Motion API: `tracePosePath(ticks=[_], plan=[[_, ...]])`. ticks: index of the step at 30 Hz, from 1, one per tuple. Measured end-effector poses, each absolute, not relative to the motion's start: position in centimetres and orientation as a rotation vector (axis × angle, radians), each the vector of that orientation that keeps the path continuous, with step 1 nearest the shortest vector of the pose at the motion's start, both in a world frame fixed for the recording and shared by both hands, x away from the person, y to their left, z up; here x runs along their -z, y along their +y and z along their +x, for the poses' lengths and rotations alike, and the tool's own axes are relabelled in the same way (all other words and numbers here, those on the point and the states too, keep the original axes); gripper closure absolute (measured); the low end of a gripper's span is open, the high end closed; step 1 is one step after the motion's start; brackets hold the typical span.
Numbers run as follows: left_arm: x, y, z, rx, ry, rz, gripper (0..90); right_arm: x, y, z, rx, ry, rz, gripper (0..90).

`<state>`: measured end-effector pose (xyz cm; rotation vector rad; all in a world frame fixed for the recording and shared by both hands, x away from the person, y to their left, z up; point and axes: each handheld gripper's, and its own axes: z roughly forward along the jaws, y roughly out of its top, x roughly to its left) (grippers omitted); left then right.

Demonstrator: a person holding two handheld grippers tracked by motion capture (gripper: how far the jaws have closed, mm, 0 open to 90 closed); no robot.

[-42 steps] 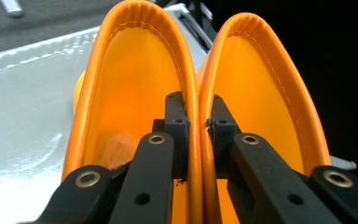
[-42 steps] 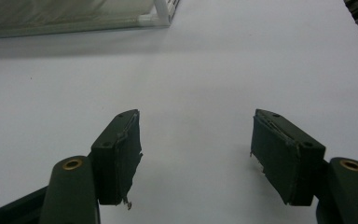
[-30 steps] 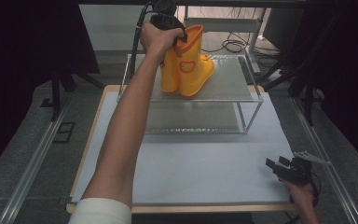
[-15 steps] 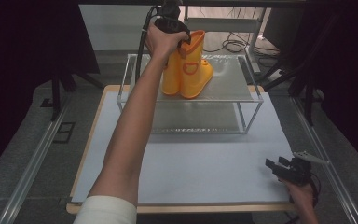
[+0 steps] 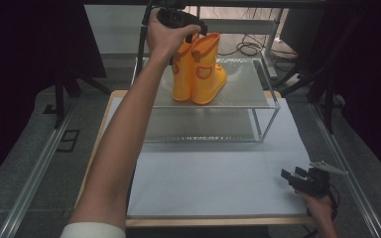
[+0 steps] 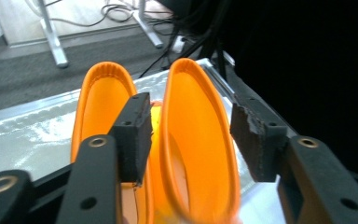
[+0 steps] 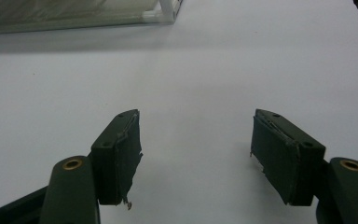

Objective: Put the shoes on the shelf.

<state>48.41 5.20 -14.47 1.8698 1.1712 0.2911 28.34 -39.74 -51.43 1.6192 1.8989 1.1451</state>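
Observation:
Two orange rubber boots stand side by side on the top of a metal shelf (image 5: 243, 84): the left boot (image 5: 182, 74) and the right boot (image 5: 207, 74). My left gripper (image 5: 193, 32) hovers over their tops, held by an outstretched arm. In the left gripper view it is open (image 6: 193, 135). Its jaws straddle the rim of the right boot (image 6: 200, 140), one jaw by the left boot (image 6: 98, 102), the other outside, with gaps on both sides. My right gripper (image 5: 292, 177) rests low at the table's front right, open (image 7: 196, 154) over bare white surface.
The shelf has a lower tier and a thin white frame, and stands at the back of the white table top (image 5: 203, 173). Cables (image 5: 248, 47) lie on the floor behind it. Dark curtains flank both sides.
The boots were tilted in the left gripper a second ago; now they stand upright on the shelf top. The left hand has shifted slightly. The right gripper has not moved.

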Motion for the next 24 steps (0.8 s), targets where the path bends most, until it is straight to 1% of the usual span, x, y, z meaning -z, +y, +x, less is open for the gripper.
tracePosePath(ticks=[2, 4, 10, 16, 24], plan=[[14.4, 5.7, 47.3, -0.294, 1.144, 1.881, 60.0, 51.3, -39.7, 28.3, -1.146, 1.896, 1.622, 32.8], [14.3, 6.2, 46.1, -0.295, 1.112, 1.894, 65.7, 51.3, -39.7, 28.3, -1.147, 1.898, 1.620, 32.8], [14.1, 7.5, 42.6, -0.279, 1.022, 1.964, 77.2, 51.3, -39.3, 28.2, -1.141, 1.904, 1.606, 32.8], [15.4, 8.6, 40.6, -0.230, 0.980, 2.034, 83.7, 51.2, -39.0, 28.2, -1.142, 1.908, 1.600, 32.8], [18.5, 10.0, 40.3, -0.201, 1.003, 2.079, 87.3, 51.3, -38.9, 28.2, -1.136, 1.918, 1.599, 32.8]])
